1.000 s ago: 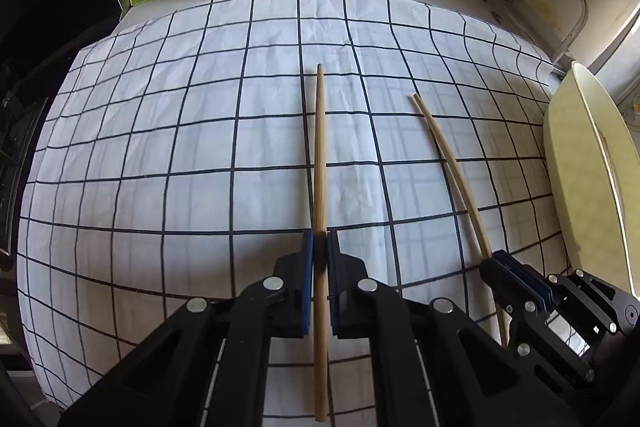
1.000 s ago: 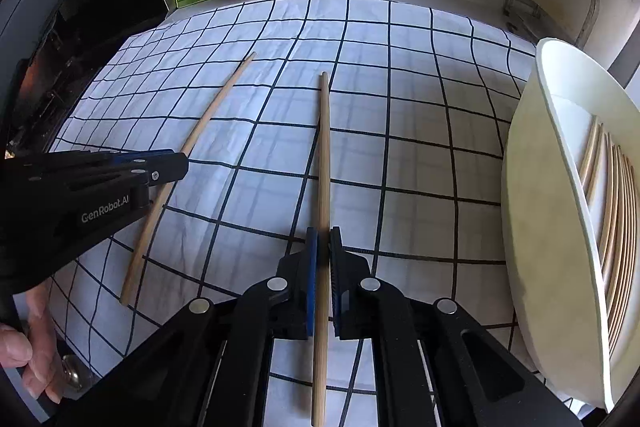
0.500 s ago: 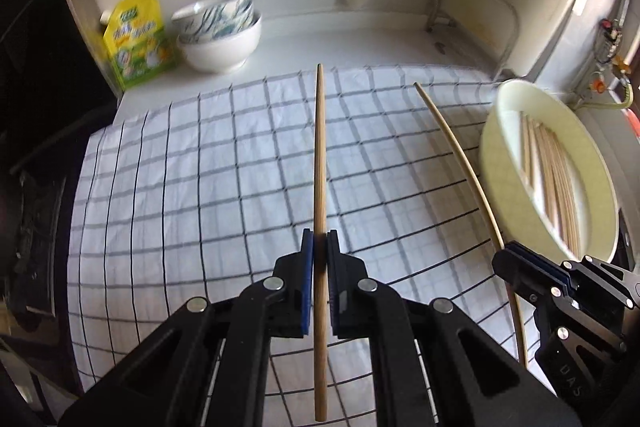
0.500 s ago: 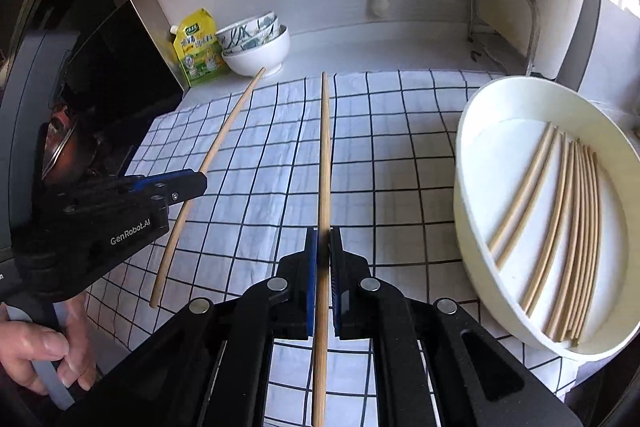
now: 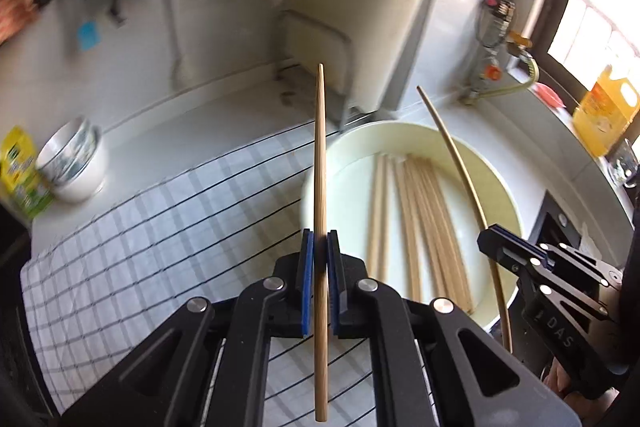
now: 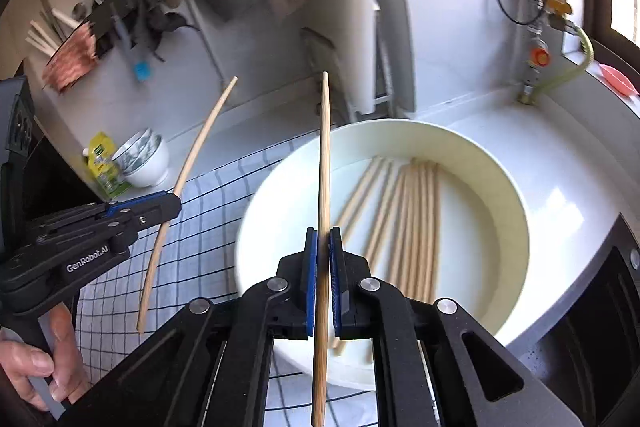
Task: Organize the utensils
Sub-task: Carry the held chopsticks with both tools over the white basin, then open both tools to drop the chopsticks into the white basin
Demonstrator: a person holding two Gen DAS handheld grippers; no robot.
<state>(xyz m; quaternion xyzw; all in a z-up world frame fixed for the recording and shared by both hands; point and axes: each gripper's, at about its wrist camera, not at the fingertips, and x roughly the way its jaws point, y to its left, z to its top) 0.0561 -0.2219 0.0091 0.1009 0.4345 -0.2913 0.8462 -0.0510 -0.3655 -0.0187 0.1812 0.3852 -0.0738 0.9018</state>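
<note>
The left gripper was pinched on a chopstick, its blue pads pressed against the wooden shaft near its lower half. That chopstick was clear of the cloth, with its tip pointing toward the back wall. In the same view it crossed in front of the left rim of the basin.

The right gripper was likewise clamped on a second chopstick, also in the air, its shaft lying over the left part of the basin's rim as the right wrist view showed it. In the left wrist view this gripper stood over the basin's right side.

The basin sat off the right edge of the checked cloth, on a white counter. A loose row of chopsticks lay on its floor, roughly parallel, a couple angled to the left.

At the counter's far left corner stood stacked bowls with a yellow-green packet just beside them. A hand gripped the left gripper's handle at the lower left of the right wrist view.
</note>
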